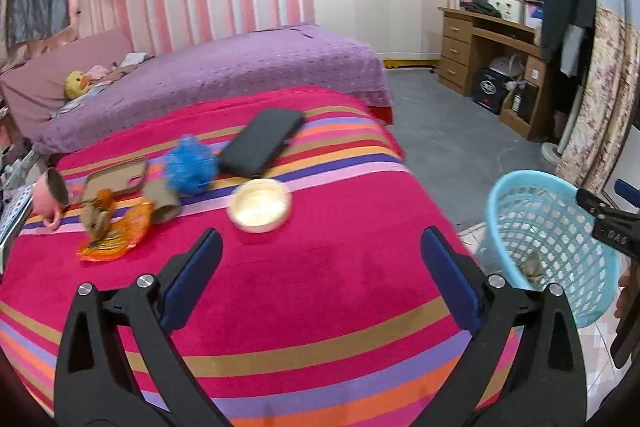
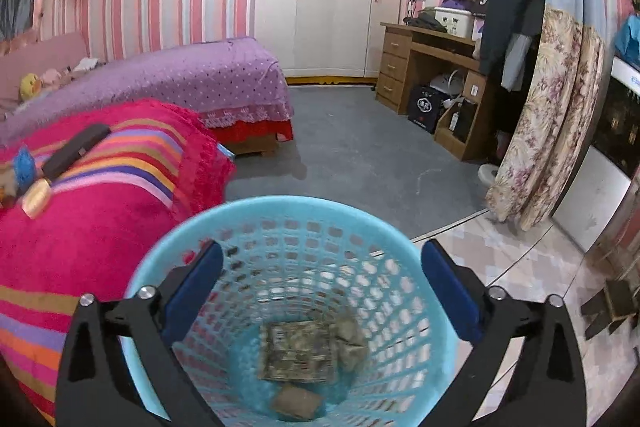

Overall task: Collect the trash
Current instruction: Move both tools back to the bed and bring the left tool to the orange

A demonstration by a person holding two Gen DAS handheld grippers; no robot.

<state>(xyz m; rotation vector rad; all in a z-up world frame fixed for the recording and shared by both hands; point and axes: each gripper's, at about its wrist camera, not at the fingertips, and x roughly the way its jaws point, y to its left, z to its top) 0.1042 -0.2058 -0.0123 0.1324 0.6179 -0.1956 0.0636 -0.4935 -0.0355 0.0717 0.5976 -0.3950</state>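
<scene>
My left gripper [image 1: 320, 247] is open and empty above the striped red blanket [image 1: 304, 291]. Ahead of it lie an orange wrapper [image 1: 120, 231] with crumpled brown paper [image 1: 96, 219] on it, a cardboard tube [image 1: 162, 201], a round cream tin [image 1: 260, 205], a blue puff [image 1: 190, 165] and a black case [image 1: 262, 141]. My right gripper [image 2: 322, 259] is open and empty over the blue mesh basket [image 2: 416, 307]. Crumpled brown packaging [image 2: 298, 351] lies on the basket's bottom. The basket also shows at the right in the left wrist view [image 1: 500, 207].
A pink mug [image 1: 50, 195] and a brown phone case [image 1: 116, 179] lie at the blanket's left. A purple bed [image 1: 224, 67] stands behind. A wooden desk [image 2: 432, 67], a floral curtain [image 2: 548, 119] and grey floor [image 2: 360, 147] are to the right.
</scene>
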